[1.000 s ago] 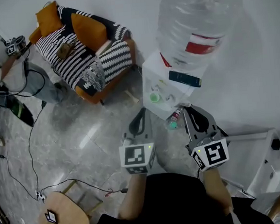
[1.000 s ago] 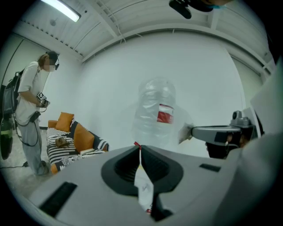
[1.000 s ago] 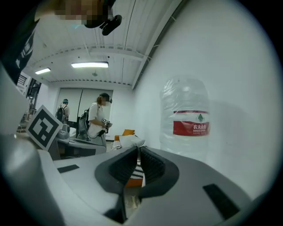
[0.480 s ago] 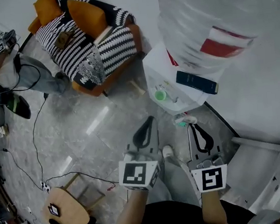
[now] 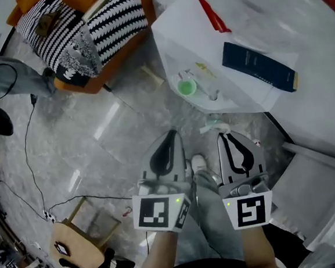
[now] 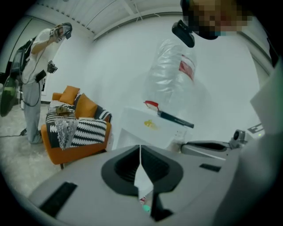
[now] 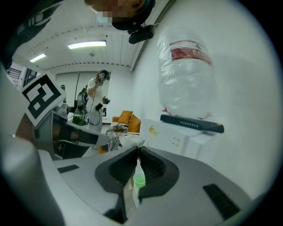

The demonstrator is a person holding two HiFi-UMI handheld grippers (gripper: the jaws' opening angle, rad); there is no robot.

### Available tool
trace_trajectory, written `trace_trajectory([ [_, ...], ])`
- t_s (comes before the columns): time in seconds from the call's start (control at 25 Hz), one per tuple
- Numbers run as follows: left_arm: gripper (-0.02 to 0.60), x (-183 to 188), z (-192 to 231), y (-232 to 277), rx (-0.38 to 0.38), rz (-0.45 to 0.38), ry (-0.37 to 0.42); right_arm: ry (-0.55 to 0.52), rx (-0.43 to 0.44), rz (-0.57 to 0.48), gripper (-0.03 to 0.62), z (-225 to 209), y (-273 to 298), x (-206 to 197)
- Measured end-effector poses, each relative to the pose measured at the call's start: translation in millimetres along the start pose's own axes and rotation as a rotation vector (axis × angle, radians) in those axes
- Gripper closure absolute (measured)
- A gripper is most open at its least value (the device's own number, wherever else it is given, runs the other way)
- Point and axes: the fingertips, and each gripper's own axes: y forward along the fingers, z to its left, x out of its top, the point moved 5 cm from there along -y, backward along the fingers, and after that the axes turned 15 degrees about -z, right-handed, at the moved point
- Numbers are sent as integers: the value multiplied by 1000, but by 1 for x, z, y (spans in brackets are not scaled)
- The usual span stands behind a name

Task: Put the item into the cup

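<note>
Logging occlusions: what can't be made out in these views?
Head view: teal-and-white thing ahead of the right gripper, too small to identify.
Head view: green cup too small to show contents; right gripper view sees it side-on between the fingers.
Head view: water bottle cut off by top edge.
All views: dark box print too small to read.

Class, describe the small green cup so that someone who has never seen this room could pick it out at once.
Find the white water dispenser, which has a slim dark blue book lying on top. On its front ledge stands the green cup, open side up. It is the only bright green thing on that white unit.
</note>
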Motion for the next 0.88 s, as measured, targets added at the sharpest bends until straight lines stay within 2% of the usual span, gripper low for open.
trace_trajectory([
  [0.2, 568, -48, 8, 14, 9, 23, -49, -29, 14, 31, 562, -1, 21, -47],
  [0.44, 568, -79, 29, 3, 80, 65, -110, -96, 41, 43, 562, 5, 48, -84],
  [0.6, 568, -92, 43, -1, 120, 82, -132, -144, 20, 71, 562, 4, 73, -111],
  [0.76, 568, -99, 52, -8, 131, 112, -136, -127, 5, 143, 563, 16, 92, -137],
  [0.88, 568, -102, 56, -7, 134, 117, -139, -87, -47, 184, 562, 17, 106, -162],
])
